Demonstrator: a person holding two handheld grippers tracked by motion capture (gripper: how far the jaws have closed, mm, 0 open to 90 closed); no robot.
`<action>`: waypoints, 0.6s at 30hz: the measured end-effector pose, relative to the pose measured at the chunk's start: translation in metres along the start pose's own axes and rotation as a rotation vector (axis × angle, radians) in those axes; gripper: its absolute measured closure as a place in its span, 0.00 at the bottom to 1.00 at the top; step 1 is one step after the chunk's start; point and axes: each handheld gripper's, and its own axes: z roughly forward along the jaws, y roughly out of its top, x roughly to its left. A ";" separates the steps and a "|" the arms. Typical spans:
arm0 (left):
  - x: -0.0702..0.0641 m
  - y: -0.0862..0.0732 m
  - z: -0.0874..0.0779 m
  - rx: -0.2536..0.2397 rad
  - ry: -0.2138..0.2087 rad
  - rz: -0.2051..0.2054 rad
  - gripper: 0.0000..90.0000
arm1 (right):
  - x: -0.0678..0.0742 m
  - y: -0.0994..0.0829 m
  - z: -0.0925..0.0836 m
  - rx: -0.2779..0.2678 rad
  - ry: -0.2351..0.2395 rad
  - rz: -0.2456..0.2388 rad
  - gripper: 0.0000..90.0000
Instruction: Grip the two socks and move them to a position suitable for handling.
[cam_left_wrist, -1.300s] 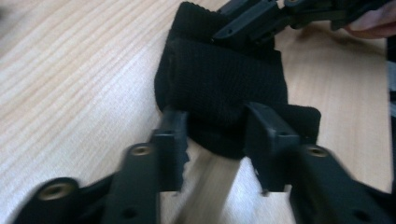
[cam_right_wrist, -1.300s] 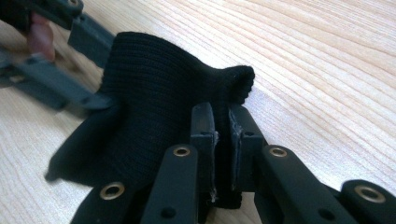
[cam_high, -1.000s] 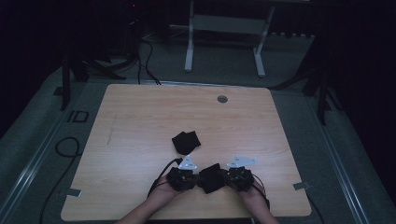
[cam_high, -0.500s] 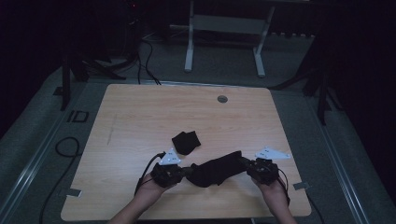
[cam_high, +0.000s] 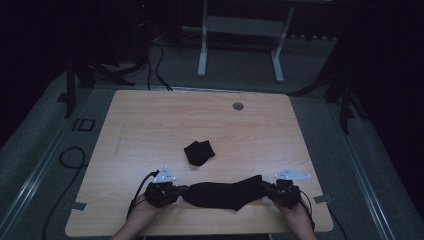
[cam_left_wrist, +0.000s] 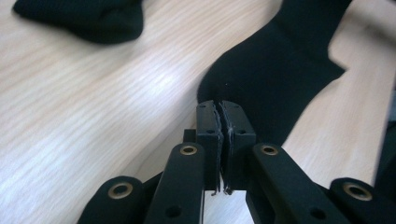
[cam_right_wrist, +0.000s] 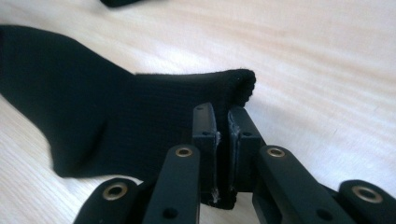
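High view: a black knitted sock is stretched flat on the pale wood-grain table, pinched at either end by the left gripper and right gripper; a folded sock lies just beyond it.

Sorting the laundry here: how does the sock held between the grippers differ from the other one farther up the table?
The held sock is stretched out long and flat; the far sock is bunched into a small lump. The held sock is pinched at one end by the left gripper and at the other by the right gripper; the far sock lies free, untouched. The held sock sits near the table's front edge, the far sock nearer its middle. Both are black.
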 end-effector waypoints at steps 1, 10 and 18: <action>0.002 -0.002 0.001 0.005 0.000 -0.009 0.97 | 0.000 -0.002 0.003 0.009 -0.001 0.004 0.92; 0.012 -0.010 0.006 0.016 0.002 -0.025 0.94 | 0.000 -0.016 0.012 0.066 0.012 0.018 0.78; 0.014 -0.008 -0.004 -0.059 0.031 -0.036 0.54 | -0.009 -0.015 0.000 0.046 -0.020 0.015 0.46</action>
